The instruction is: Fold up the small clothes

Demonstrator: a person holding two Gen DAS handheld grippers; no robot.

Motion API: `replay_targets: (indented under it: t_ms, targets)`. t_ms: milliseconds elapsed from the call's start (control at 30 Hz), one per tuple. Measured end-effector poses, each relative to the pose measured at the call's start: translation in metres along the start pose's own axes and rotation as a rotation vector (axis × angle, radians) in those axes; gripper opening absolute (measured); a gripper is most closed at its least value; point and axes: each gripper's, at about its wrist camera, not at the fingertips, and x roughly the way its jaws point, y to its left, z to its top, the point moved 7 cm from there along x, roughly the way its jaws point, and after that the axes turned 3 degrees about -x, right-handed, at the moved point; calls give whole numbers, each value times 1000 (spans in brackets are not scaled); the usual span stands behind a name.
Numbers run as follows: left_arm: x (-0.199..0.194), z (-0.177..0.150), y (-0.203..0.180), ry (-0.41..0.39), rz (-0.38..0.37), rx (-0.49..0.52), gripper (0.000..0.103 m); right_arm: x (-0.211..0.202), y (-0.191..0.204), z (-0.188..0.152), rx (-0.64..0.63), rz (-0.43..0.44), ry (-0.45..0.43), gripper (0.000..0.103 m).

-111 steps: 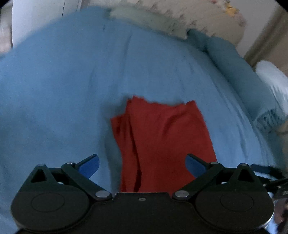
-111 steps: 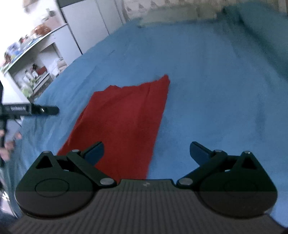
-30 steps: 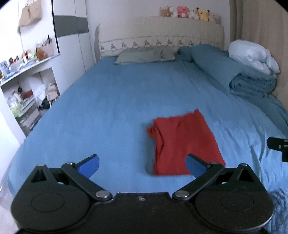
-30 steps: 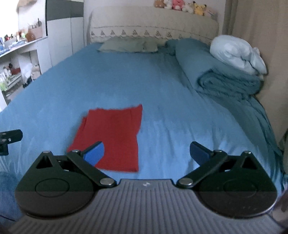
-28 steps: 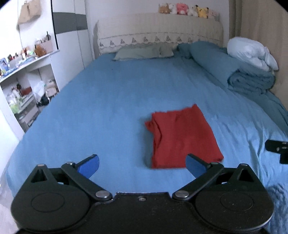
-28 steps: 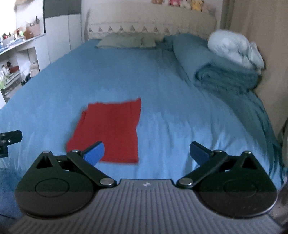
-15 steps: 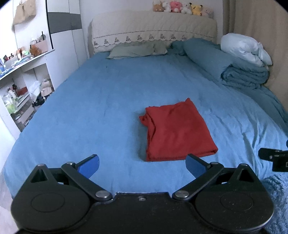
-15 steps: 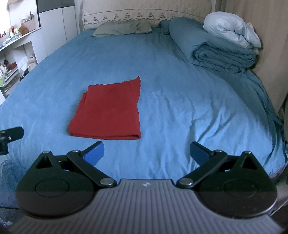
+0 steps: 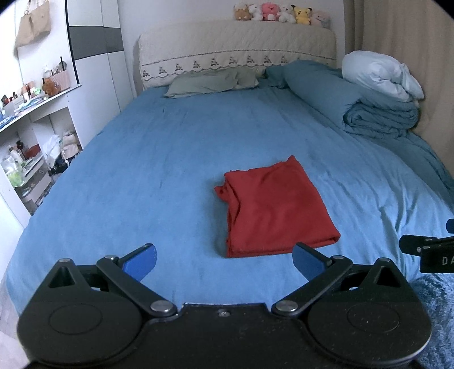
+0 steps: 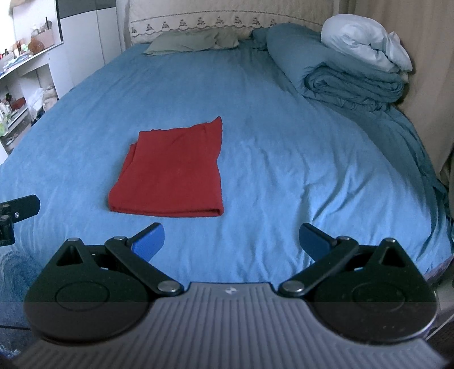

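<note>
I hold both tongs level at the foot of the bed, pointing up its length. My left gripper (image 9: 224,259) has its blue fingers spread wide with nothing between them, and my right gripper (image 10: 231,239) is spread just as wide and equally empty. The red garment (image 9: 273,207) lies folded into a flat rectangle on the blue sheet (image 9: 159,159), ahead of my left tongs and slightly to their right; from my right tongs it sits ahead and to the left (its near folded edge close beyond the left fingertip). The left view alone shows the plush toys (image 9: 281,12) lined along the headboard (image 9: 235,51) and the bunched layers at the garment's left edge.
</note>
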Motion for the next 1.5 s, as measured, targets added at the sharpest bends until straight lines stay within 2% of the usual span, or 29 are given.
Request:
replay_targets:
  t_ms: [1500]
  targets:
    - [-7, 2, 6, -42, 4, 11, 103, 3, 0, -3, 2, -1, 4, 103]
